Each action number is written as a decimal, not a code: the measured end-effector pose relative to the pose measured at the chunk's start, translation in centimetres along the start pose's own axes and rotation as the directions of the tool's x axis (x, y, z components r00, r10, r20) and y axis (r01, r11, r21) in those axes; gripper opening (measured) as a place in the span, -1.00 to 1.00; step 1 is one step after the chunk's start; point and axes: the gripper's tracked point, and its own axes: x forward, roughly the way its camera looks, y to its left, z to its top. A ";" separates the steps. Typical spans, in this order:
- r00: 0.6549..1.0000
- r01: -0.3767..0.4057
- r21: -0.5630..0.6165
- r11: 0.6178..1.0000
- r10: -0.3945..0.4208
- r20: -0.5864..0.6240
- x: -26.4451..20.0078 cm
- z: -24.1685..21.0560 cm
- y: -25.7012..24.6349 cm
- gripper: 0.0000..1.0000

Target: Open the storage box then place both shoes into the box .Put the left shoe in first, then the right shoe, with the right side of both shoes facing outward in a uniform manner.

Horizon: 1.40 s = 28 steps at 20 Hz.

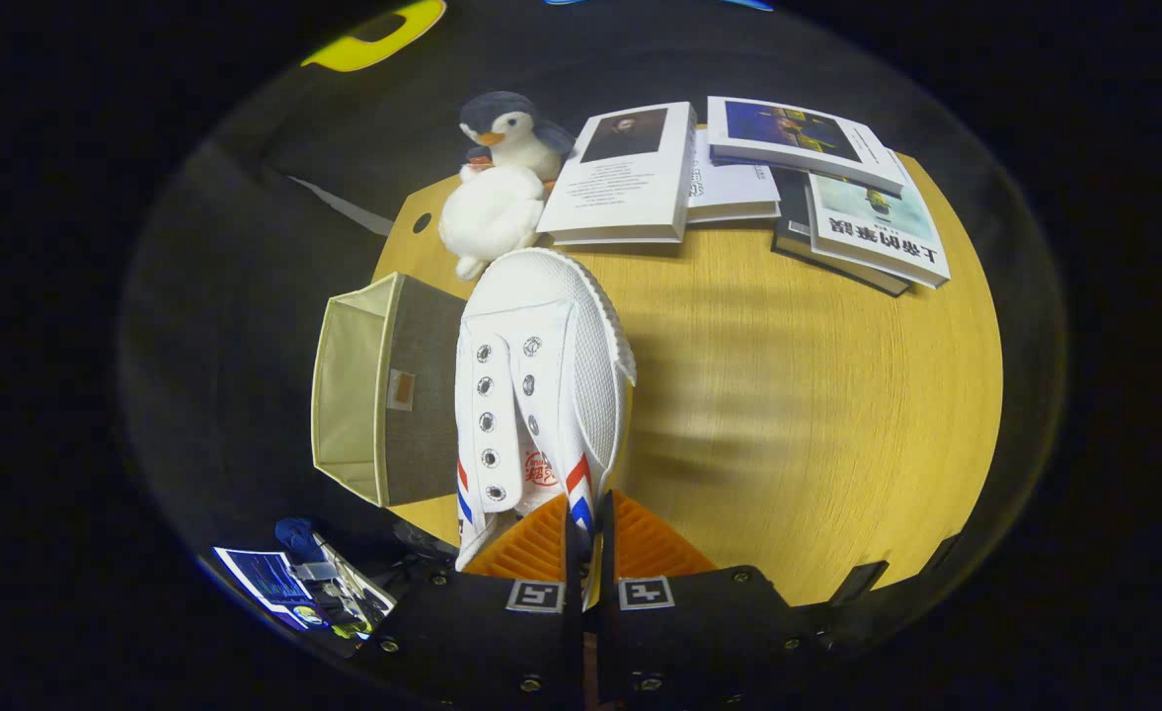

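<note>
Between the fingers of the gripper [588,538], a white canvas shoe [541,385] is pinched by the side wall near its heel opening, both fingers pressed nearly together on the fabric. The shoe's long axis runs straight ahead from the fingers, toe pointing away toward a plush penguin [502,178] and a scatter of books [738,178] at the far side of the wooden worktop [798,395]. Just to the left of the shoe, touching or nearly so, sits the open storage box [378,395], grey fabric outside and pale lining inside, its mouth turned leftward, away from the shoe. Judging by this, the shoe must travel left and around to reach that opening.
</note>
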 end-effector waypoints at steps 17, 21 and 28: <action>0.994 -0.090 -0.276 0.957 0.071 -0.078 3.9 4.7 18.5 -0.88; 0.994 -0.076 -0.312 0.947 0.049 -0.093 5.9 5.3 21.4 -0.88; 0.991 -0.050 -0.362 0.931 0.001 -0.133 9.0 4.7 24.1 -0.88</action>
